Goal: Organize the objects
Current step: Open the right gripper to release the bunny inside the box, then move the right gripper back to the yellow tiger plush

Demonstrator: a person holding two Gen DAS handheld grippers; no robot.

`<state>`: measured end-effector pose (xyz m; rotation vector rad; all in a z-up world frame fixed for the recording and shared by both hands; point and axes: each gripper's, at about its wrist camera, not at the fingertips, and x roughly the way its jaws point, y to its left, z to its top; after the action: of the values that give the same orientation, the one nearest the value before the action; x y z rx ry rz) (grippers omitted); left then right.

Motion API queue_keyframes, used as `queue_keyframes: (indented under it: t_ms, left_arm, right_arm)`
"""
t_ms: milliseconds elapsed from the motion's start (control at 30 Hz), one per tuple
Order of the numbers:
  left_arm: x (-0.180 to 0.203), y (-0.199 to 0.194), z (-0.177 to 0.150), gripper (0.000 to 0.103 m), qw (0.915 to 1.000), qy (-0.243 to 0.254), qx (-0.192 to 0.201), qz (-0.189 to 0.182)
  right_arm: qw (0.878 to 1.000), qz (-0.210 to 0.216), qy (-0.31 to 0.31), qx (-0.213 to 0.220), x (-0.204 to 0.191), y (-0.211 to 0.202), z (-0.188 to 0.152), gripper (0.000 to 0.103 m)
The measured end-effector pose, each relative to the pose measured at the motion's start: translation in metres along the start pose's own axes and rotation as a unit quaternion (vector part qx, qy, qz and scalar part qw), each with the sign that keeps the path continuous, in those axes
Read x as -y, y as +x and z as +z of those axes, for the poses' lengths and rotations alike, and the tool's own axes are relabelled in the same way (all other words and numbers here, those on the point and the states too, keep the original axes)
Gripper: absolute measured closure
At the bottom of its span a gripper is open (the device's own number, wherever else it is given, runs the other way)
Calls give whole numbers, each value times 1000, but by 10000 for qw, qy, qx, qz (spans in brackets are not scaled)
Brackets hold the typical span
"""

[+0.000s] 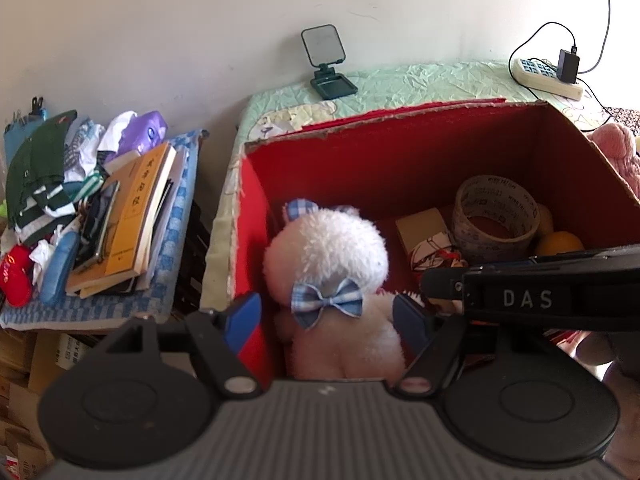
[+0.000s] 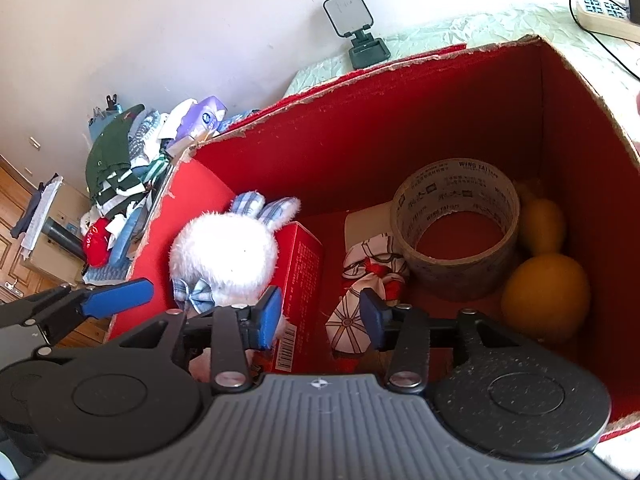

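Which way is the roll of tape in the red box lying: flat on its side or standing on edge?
Flat. The tape roll rests on the box floor, its hole facing up.

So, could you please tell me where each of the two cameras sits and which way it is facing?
Left wrist: on the left tongs, angled down into the red box at the white plush rabbit; its own fingers and the right tongs show.
Right wrist: on the right tongs, tilted down into the red box over the tape roll; its fingers and one left finger show.
Shared: box, rabbit, tape roll, phone stand.
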<state>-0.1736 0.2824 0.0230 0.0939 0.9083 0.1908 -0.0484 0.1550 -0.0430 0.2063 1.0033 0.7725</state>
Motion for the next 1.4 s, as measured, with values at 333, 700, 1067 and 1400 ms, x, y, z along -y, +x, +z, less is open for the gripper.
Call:
queue_keyframes:
  t_ms: [333, 700, 1067, 1400]
  left_arm:
    - [7, -1, -3, 12, 9999, 27, 75, -134]
    - [4, 2, 5, 15, 9992, -239, 8, -324]
    - [16, -12, 27, 11, 9987, -322, 14, -401]
    - [42, -25, 33, 8, 9985, -491, -92, -230]
  right_arm:
    - [9998, -17, 77, 182, 0, -1, 0, 39]
    - [9957, 209, 696, 570, 29, -38, 6, 60]
    - [9958, 42, 250, 874, 34, -69, -1, 60]
    - [9952, 499, 83, 838, 49, -89, -2, 61]
